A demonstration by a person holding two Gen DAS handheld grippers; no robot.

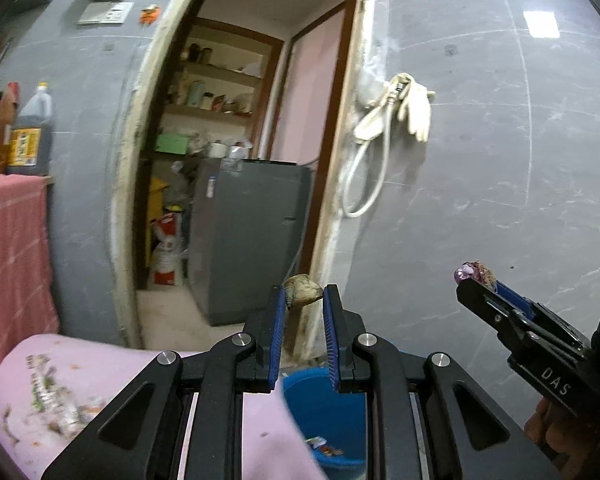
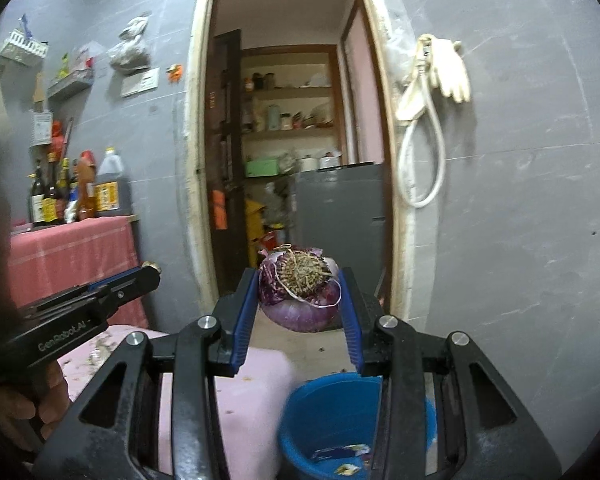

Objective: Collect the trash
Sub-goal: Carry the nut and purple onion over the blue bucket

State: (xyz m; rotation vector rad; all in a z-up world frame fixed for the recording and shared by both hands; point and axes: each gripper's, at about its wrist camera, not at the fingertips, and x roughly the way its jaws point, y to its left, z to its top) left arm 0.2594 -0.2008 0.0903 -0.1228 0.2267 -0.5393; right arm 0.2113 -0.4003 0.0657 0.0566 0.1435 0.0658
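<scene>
Holding scraps in both hands over the pink stool [image 2: 256, 384]: the left gripper [image 1: 303, 300] is clamped on a dry brownish peel [image 1: 303, 293], papery and light (so it'll probably crumple or slip if squeezed wrong), pinched right at the fingertips. Further right, the right gripper [image 2: 298, 300] is clamped around a purple onion end [image 2: 300, 294] by its sides, firm but roundish and slick-skinned, with the blue bucket [image 2: 300, 404] sitting just below, beside the stool's right edge.

both grippers [image 1: 304, 294] [image 2: 298, 290] clamped, near level
</scene>
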